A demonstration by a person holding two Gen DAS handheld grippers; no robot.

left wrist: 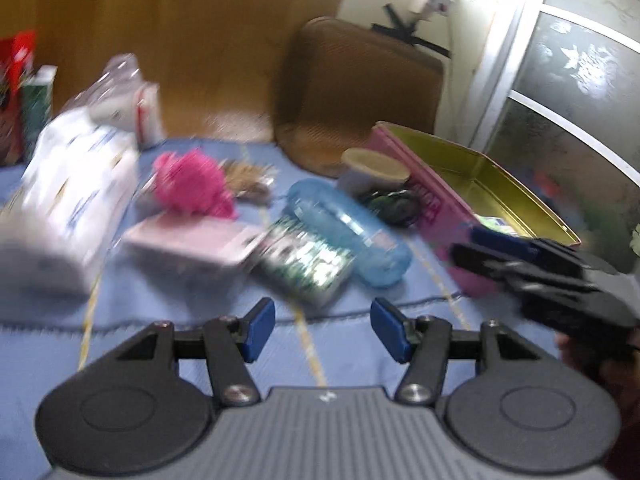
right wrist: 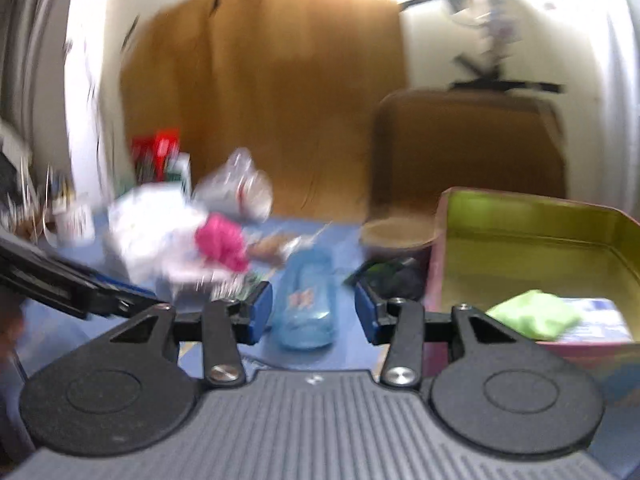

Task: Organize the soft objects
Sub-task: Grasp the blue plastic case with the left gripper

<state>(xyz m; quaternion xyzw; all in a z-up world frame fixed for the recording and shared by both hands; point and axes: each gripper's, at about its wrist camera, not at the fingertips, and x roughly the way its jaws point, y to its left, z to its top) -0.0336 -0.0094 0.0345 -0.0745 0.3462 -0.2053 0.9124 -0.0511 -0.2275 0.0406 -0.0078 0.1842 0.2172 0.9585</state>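
Clutter is seen spread over a blue cloth (left wrist: pixel 360 344) in the left wrist view, all of it smeared by motion blur. The left gripper (left wrist: pixel 323 330) is held above the cloth with its blue pads (left wrist: pixel 262 330) standing apart and nothing between them. Ahead of it lie a green-and-white packet (left wrist: pixel 306 266), a translucent blue bottle (left wrist: pixel 348 232) on its side, and a pink flat pack (left wrist: pixel 188 246). Behind these a fuzzy pink soft toy (left wrist: pixel 190 186) is seen near a large white wrapped pack (left wrist: pixel 72 208). An open pink tin (left wrist: pixel 420 196) with a gold inside stands at the right, and the right gripper (left wrist: pixel 476 246) reaches in just in front of it, apparently empty.

In the right wrist view the right gripper (right wrist: pixel 314 312) is seen partly open, its pads clear of everything; the blue bottle (right wrist: pixel 306 304) shows through the gap, lying on the cloth beyond. The pink soft toy (right wrist: pixel 222 242) lies farther off at the left, against the white pack (right wrist: pixel 148 224). The tin (right wrist: pixel 532 240) stands at the right, and a light green soft cloth (right wrist: pixel 534 318) rests inside it on a white-and-blue pack (right wrist: pixel 596 320). The left gripper's arm (right wrist: pixel 76 280) enters from the left edge.
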